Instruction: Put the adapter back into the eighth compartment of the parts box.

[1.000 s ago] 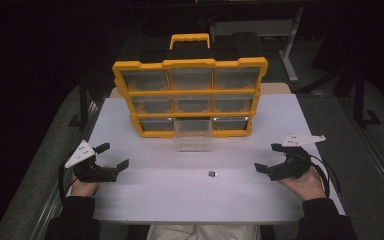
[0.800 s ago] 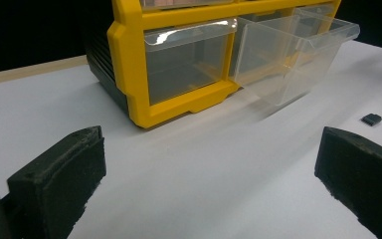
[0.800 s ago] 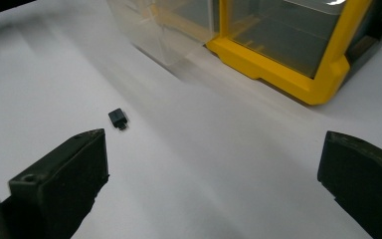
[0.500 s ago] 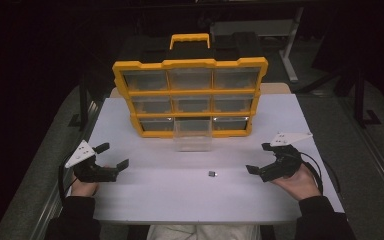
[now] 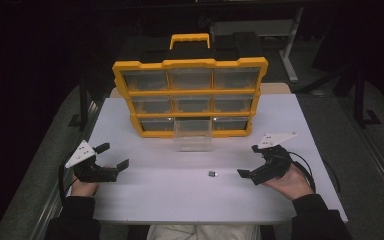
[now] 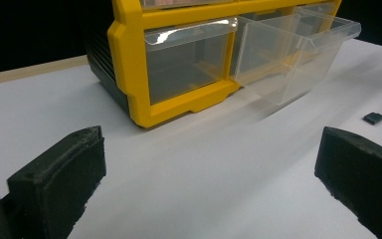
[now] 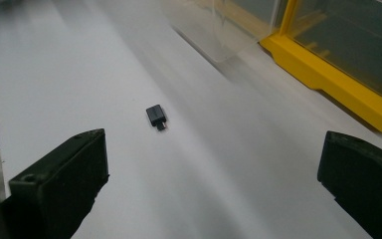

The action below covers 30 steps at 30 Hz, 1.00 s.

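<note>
Jaws spread wide on both grippers, nothing between them. Left gripper (image 5: 114,156) low over the near-left part of the white table (image 5: 180,200), held in the left hand (image 5: 82,187), grey three-cornered plate on top, jaws aimed toward the table's middle. Right gripper (image 5: 248,161) over the near-right part, cradled in the right hand (image 5: 291,182), cable trailing off behind it, jaws turned inward toward the small black part (image 5: 212,173).

Small black part lying flat on the bare white surface — between the two grippers, nearer the right one, apart from both. Seen in the right gripper view as a short dark block (image 7: 155,116) with a narrower stub at one end, ahead of the jaws and closer to the left one; seen in the left gripper view as a tiny dark chip (image 6: 373,118) far off to the right, just above the right jaw.

Yellow organiser (image 5: 190,92) standing upright at the far middle of the table, black body behind, yellow carry handle (image 5: 190,39) on top, three rows of three clear drawers. Bottom-middle drawer (image 5: 193,136) pulled out toward the person, clear and seemingly empty; contents of the other drawers too dim to tell. Same drawer jutting forward in the left gripper view (image 6: 298,55), beside a closed clear drawer (image 6: 191,62) framed in yellow. Small black part in front of the open drawer, well short of it — not in any compartment
</note>
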Motion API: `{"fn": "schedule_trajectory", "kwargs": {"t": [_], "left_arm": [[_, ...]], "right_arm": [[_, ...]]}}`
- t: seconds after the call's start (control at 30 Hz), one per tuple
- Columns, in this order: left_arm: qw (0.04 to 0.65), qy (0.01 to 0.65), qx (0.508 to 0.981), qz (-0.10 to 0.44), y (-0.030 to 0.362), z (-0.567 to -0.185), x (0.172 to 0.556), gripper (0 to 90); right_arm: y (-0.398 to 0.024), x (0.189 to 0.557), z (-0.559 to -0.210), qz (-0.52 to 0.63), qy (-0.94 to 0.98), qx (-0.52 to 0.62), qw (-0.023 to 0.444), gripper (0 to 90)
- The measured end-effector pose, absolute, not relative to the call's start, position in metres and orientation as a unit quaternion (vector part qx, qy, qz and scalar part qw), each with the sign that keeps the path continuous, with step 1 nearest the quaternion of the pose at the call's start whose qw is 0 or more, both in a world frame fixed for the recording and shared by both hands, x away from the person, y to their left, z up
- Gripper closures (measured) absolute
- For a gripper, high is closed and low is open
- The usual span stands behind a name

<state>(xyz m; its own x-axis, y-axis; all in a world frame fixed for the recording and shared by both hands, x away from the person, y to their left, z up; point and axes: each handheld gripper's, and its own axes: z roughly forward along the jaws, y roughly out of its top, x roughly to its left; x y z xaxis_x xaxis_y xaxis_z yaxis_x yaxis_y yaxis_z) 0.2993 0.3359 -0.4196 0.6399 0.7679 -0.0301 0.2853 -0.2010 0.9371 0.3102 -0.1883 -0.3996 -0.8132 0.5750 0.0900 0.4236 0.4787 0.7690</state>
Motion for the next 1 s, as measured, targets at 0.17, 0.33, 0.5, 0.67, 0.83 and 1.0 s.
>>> {"fn": "schedule_trajectory", "kwargs": {"t": [0.17,0.33,0.5,0.67,0.83,1.0], "left_arm": [[0.522,0.356,0.739,0.231,0.336,-0.419,0.299,0.0],[0.523,0.356,0.739,0.231,0.336,-0.419,0.299,0.0],[0.524,0.355,0.739,0.231,0.336,-0.419,0.299,0.0],[0.524,0.355,0.739,0.231,0.336,-0.419,0.299,0.0],[0.524,0.355,0.739,0.231,0.336,-0.419,0.299,0.0],[0.524,0.355,0.739,0.231,0.336,-0.419,0.299,0.0]], "right_arm": [[-0.184,0.311,-0.400,0.415,0.859,0.287,0.087,0.0],[-0.182,0.311,-0.400,0.411,0.862,0.284,0.083,0.0],[-0.178,0.311,-0.400,0.407,0.866,0.278,0.080,0.0],[-0.174,0.311,-0.400,0.403,0.870,0.274,0.077,0.0],[-0.168,0.312,-0.400,0.395,0.876,0.266,0.072,0.0],[-0.163,0.312,-0.399,0.390,0.881,0.260,0.068,0.0]]}}
